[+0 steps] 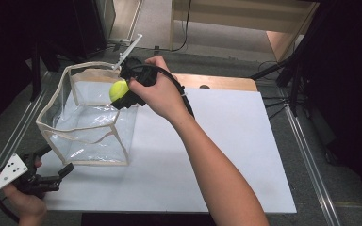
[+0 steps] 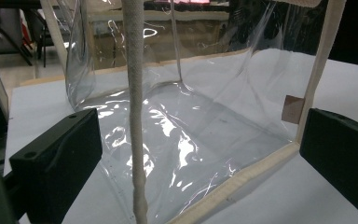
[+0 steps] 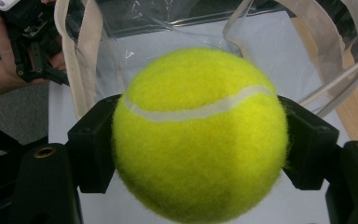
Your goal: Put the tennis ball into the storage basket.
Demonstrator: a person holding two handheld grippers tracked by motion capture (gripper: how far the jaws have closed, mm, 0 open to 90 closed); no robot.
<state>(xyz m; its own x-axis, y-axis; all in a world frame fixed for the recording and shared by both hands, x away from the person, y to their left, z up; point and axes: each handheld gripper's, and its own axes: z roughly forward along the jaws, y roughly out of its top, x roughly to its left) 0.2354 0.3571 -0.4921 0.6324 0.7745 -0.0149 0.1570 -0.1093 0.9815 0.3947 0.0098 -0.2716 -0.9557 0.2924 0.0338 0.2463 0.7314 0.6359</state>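
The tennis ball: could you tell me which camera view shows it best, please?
The right gripper view: the tennis ball is close up, clamped between the right gripper's jaws, seam visible. The high view shows it small, above the clear bag's rim.

We count one tennis ball point(image 3: 199, 135), clamped between the two jaws of the right gripper point(image 1: 125, 94). We count one clear bag point(image 1: 87, 117) with cream trim, standing ahead of the spread jaws of the left gripper point(image 1: 59, 162), and two cream carry straps point(image 3: 79, 51) on it beyond the ball. We count two grippers, two hands and one white board point(image 1: 226, 155) beneath the jaws.
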